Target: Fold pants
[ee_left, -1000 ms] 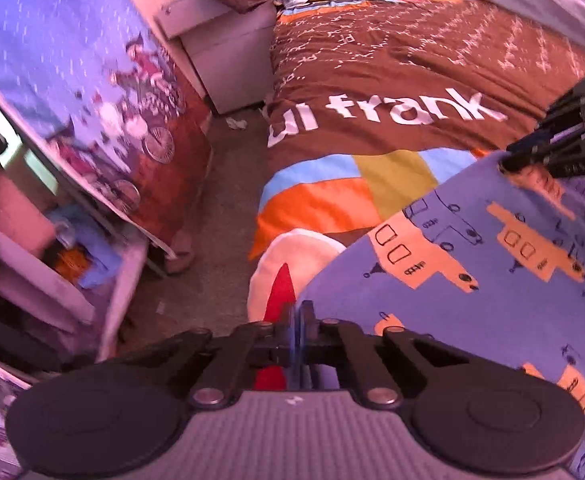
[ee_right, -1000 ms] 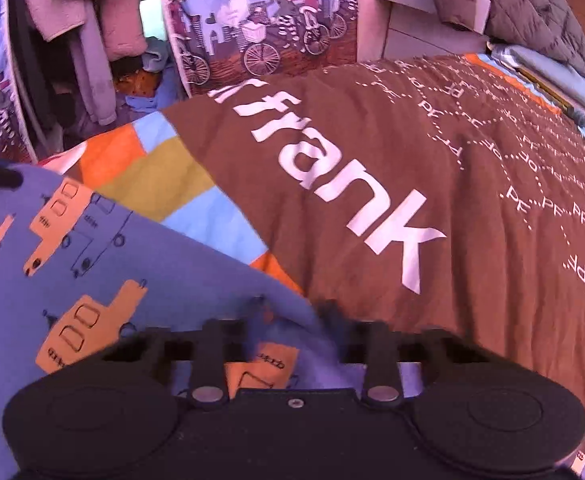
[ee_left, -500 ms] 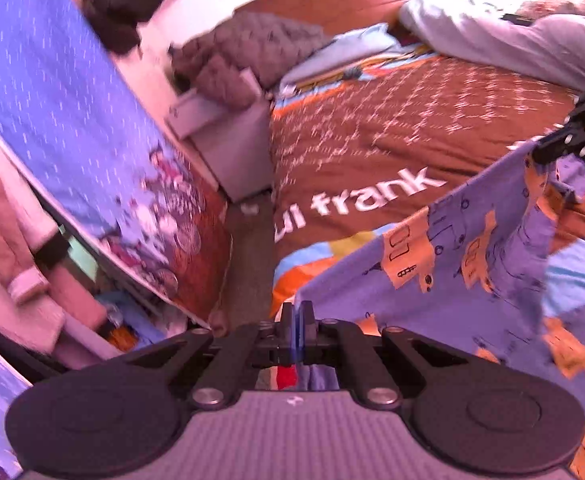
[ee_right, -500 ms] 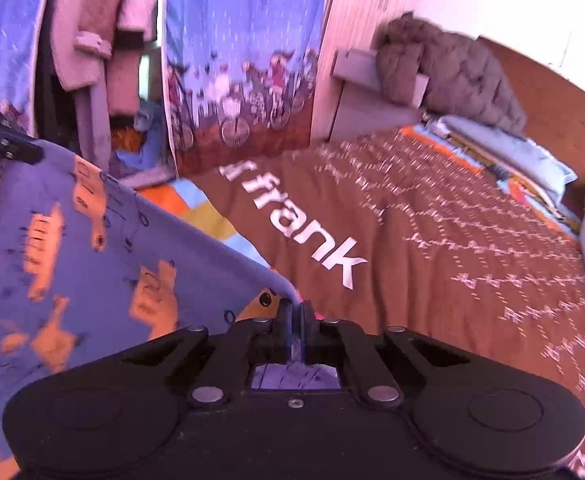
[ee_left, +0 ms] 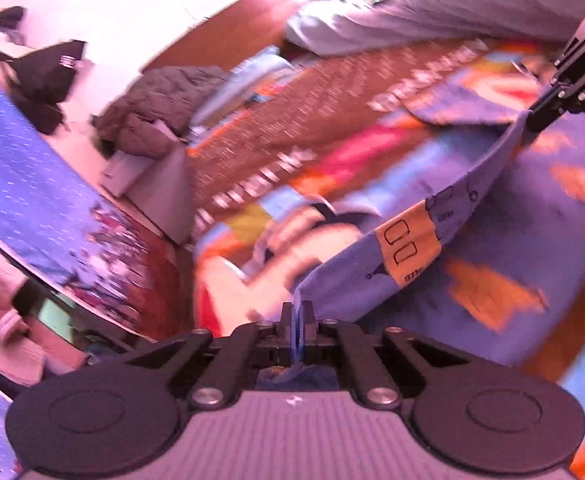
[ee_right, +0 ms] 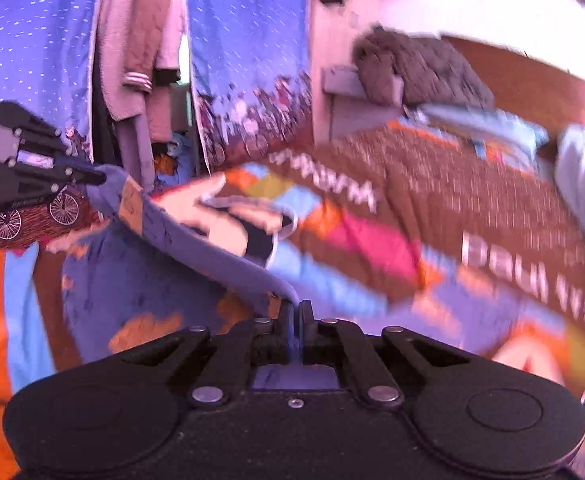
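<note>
Clearly the pants (ee_left: 468, 216) are purple-blue, printed with orange vehicles outlined in black, and they hang in the air above the bed as a taut band stretched between the two grippers, with the rest of the cloth drooping below. The left gripper (ee_left: 297, 314) has its jaws pressed tight on one end of that edge; the right gripper (ee_right: 295, 314) pinches the other end the same way, its jaws closed on the fabric. In the left wrist view the right gripper shows at the far right, gripping the cloth. Beneath lies a brown bedspread (ee_right: 444, 184) with white lettering and bright colour blocks. A dark quilted jacket (ee_right: 420, 68) sits on a grey cabinet (ee_left: 160, 184) near the wooden headboard. Pale bedding (ee_left: 432, 4) is heaped far off. A blue curtain (ee_right: 248, 32) with bicycle figures and hanging clothes (ee_right: 140, 40) stand to the left.
</note>
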`<action>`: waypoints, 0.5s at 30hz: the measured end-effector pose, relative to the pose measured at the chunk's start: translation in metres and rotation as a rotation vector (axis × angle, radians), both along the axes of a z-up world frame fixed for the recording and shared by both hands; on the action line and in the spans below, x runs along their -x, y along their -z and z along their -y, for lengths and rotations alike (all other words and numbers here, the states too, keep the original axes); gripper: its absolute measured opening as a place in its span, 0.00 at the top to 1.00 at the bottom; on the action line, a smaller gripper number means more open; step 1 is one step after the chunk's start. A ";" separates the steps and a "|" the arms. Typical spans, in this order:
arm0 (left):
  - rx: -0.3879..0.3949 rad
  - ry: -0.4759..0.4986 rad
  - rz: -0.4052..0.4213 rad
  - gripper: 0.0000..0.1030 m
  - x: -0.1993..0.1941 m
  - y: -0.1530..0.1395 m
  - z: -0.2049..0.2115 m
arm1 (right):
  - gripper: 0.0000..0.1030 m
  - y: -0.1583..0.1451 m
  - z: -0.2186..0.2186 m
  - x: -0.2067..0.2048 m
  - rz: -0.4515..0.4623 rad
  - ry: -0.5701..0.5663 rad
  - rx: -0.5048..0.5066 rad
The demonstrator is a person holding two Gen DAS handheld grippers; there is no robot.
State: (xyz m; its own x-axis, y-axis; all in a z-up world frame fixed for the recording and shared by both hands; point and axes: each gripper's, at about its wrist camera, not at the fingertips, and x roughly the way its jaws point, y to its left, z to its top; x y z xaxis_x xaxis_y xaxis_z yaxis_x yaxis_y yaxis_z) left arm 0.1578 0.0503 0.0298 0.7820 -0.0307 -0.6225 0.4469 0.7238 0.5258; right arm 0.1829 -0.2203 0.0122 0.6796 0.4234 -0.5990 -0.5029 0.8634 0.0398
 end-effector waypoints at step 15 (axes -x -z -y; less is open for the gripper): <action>-0.096 0.059 -0.037 0.99 0.026 0.039 -0.002 | 1.00 0.034 -0.008 0.037 0.001 -0.003 0.054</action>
